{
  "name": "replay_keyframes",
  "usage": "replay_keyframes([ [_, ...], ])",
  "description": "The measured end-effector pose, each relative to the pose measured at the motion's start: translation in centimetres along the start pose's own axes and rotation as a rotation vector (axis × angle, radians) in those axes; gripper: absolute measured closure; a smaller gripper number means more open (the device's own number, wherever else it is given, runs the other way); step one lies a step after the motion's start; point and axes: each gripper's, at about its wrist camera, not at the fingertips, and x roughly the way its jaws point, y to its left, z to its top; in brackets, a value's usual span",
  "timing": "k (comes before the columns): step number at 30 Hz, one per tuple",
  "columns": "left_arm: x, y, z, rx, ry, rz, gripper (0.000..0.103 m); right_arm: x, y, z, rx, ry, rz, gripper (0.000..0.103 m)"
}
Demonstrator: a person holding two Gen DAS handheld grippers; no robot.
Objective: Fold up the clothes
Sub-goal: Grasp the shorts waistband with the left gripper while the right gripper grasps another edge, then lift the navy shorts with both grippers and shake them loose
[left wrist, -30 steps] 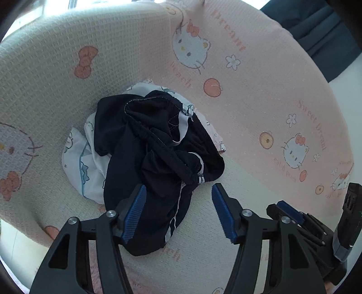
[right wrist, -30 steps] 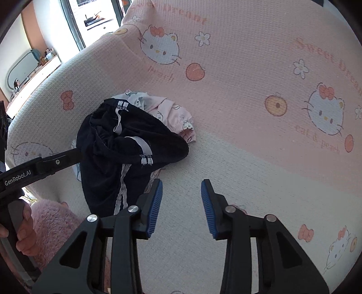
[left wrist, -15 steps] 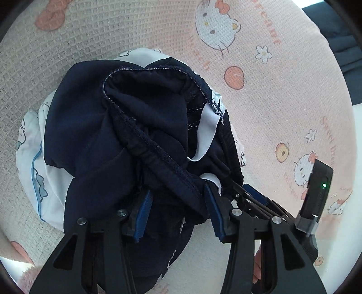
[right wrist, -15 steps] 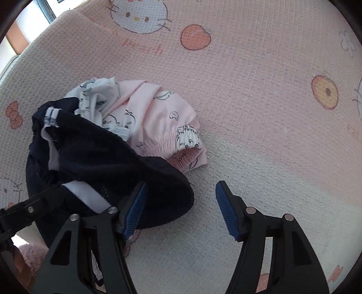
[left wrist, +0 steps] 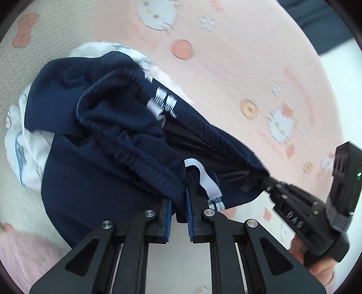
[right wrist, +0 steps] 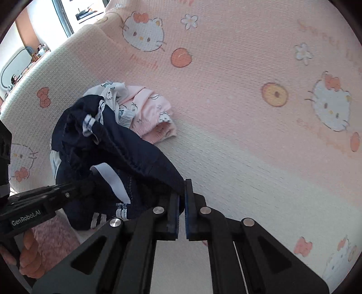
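Tongs, left (left wrist: 178, 211) and right (right wrist: 181, 211), each clamp the elastic waistband of the soft navy-blue shorts (left wrist: 108, 140), partly raised over the bed's pink cartoon-print blanket (right wrist: 237, 113). Fabric appears light and limp; hold at waistband corners.

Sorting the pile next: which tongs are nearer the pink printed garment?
Right, probably. The right tongs grip the navy shorts at the edge just below the pink printed garment. The left tongs grip the waistband farther left, with navy cloth between.

Bright daylight is admitted from a window (right wrist: 65, 20) at eleven o'clock; the left view is motion-blurred, with edges curved.
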Motion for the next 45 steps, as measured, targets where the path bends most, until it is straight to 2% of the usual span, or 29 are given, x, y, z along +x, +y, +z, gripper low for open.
replay_keyframes([
  [3, 0.4, -3.5, -3.4, 0.023, 0.041, -0.067, 0.091, -5.6, -3.4, -4.5, 0.039, -0.031, -0.066, 0.101],
  [7, 2.7, -8.6, -8.4, 0.117, 0.143, -0.101, 0.091, -11.2, -8.6, -11.7, 0.207, -0.016, -0.113, 0.101],
  [10, 3.5, -11.4, -10.9, 0.195, 0.183, -0.098, 0.091, -12.7, -11.7, -17.4, 0.357, 0.054, -0.102, 0.1],
  [13, 4.1, -13.7, -13.2, 0.265, 0.207, -0.092, 0.091, -13.4, -12.7, -21.7, 0.4, 0.149, -0.073, 0.096],
  [15, 3.8, -14.5, -13.6, 0.299, 0.186, -0.083, 0.091, -13.9, -12.5, -23.0, 0.413, 0.158, -0.035, 0.093],
  [17, 1.7, -12.2, -14.2, 0.326, 0.18, -0.12, 0.091, -14.5, -12.0, -22.7, 0.403, 0.138, 0.019, 0.088],
  [19, 1.1, -12.0, -14.7, 0.351, 0.189, -0.169, 0.091, -15.1, -11.2, -22.0, 0.364, 0.105, 0.062, 0.084],
  [22, -2.3, -11.0, -17.0, 0.398, 0.152, -0.174, 0.091, -15.2, -9.1, -20.3, 0.245, 0.044, 0.097, 0.081],
  [24, -3.7, -10.9, -18.0, 0.426, 0.133, -0.158, 0.091, -13.7, -8.2, -19.9, 0.243, 0.061, 0.137, 0.074],
  [28, -3.8, -10.2, -18.3, 0.423, 0.135, -0.142, 0.091, -9.3, -7.3, -20.4, 0.294, 0.138, 0.175, 0.062],
  [30, -4.1, -9.9, -18.3, 0.434, 0.128, -0.127, 0.091, -7.2, -7.0, -20.7, 0.296, 0.168, 0.158, 0.055],
  [32, -4.3, -9.7, -18.3, 0.438, 0.126, -0.124, 0.091, -5.2, -7.1, -20.8, 0.291, 0.208, 0.124, 0.055],
  [37, -4.0, -9.6, -18.8, 0.438, 0.129, -0.112, 0.091, -2.0, -8.6, -20.0, 0.257, 0.217, -0.05, 0.055],
  [38, -4.1, -9.6, -18.9, 0.436, 0.134, -0.114, 0.091, -1.3, -9.0, -19.9, 0.244, 0.221, -0.07, 0.06],
  [39, -4.0, -9.5, -18.8, 0.434, 0.137, -0.108, 0.091, -0.2, -9.3, -20.0, 0.228, 0.248, -0.073, 0.081],
  [40, -3.8, -9.4, -18.8, 0.433, 0.139, -0.101, 0.091, 0.8, -9.5, -20.2, 0.216, 0.28, -0.067, 0.089],
  [42, -3.3, -9.1, -18.7, 0.428, 0.153, -0.073, 0.091, 0.7, -10.2, -20.5, 0.232, 0.267, -0.066, 0.096],
  [45, -1.3, -8.0, -18.6, 0.422, 0.208, 0.059, 0.091, -2.0, -11.9, -20.6, 0.255, 0.204, -0.19, 0.098],
])
